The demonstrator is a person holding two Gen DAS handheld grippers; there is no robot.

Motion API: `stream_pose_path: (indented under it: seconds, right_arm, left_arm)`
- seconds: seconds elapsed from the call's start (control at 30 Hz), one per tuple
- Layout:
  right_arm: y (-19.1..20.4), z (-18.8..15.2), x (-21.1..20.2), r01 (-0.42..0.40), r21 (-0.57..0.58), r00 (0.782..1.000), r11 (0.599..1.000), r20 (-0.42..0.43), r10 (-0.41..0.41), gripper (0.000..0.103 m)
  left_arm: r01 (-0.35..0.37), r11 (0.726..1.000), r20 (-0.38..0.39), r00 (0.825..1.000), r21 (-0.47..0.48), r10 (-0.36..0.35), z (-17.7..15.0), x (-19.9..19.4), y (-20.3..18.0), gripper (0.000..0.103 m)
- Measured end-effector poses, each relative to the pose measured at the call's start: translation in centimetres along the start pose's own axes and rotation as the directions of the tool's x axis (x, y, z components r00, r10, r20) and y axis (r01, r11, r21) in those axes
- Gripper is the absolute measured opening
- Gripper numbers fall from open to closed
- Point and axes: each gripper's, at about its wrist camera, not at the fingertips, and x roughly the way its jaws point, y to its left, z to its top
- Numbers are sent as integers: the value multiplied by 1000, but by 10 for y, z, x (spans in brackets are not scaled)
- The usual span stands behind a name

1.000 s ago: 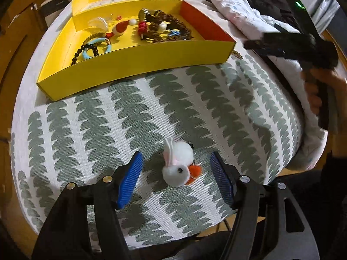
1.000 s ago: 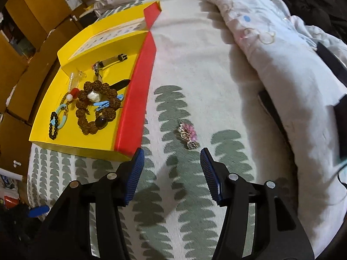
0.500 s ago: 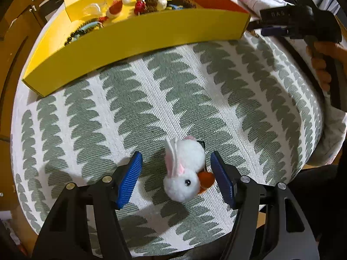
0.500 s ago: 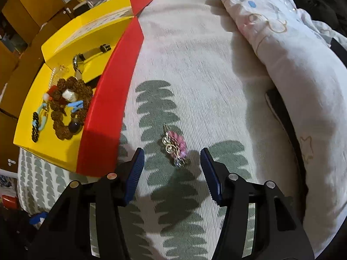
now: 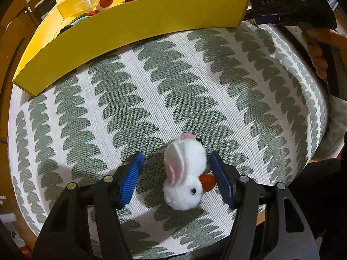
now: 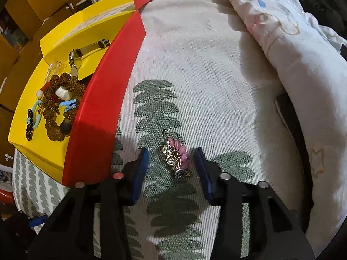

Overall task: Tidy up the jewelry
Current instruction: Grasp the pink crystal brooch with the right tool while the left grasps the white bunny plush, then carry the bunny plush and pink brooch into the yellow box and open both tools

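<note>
Left gripper [image 5: 175, 178]: jaws apart, straddling the white plush bunny clip [image 5: 184, 174]. Bunny lies on the leaf-print cover [image 5: 151, 91], orange carrot bit just beside or touching my right pad, can't tell which; clear gap to the left pad. Not clamped.

Right gripper [image 6: 171, 171]: jaws apart, pink rhinestone brooch [image 6: 176, 157] lying between the pads, touching neither, flat on the same cover.

Yellow tray [image 5: 134, 28] sits at 12 o'clock from the bunny, well apart. In the right wrist view its red side wall [image 6: 104, 112] is at 10 o'clock from the brooch, near. Already in the tray: brown bead bracelet [image 6: 54, 106], black bead string [image 6: 30, 124], blue clip [image 6: 69, 105], metal hair clip [image 6: 86, 51].

Right gripper body [image 5: 290, 6] shows in the left view at 2 o'clock, just past the tray's corner, my hand [image 5: 318, 49] on the handle. Crumpled white quilt [image 6: 292, 54] at 2 o'clock from the brooch.
</note>
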Motion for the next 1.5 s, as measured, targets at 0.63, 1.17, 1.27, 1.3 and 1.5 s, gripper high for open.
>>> stream_pose_path:
  seconds: [0.63,1.17,1.27,1.3,1.5]
  right_arm:
    - [-17,-2,-44,-126,90,991,988,62,121,16]
    - [57,30,-117,-336,-56,918,940,203,340,16]
    - [80,38,-104,-345,-83,920,935,170,354,16]
    - [89,40,-99,-349,-95,920,932,154,360,16]
    - [144,41,-67,-365,-192,925,911,42,379,16]
  left_arm:
    - [101,989,80,992,-107,-93,10,-18,41,32]
    - [151,964,287,954,-221,-84,75,-104,94,32]
    - [151,956,282,956,-252,-76,100,-100,107,32]
    - [153,954,275,958,-259,-79,105,-99,113,32]
    - [150,950,206,974,-273,-95,140,-62,121,32]
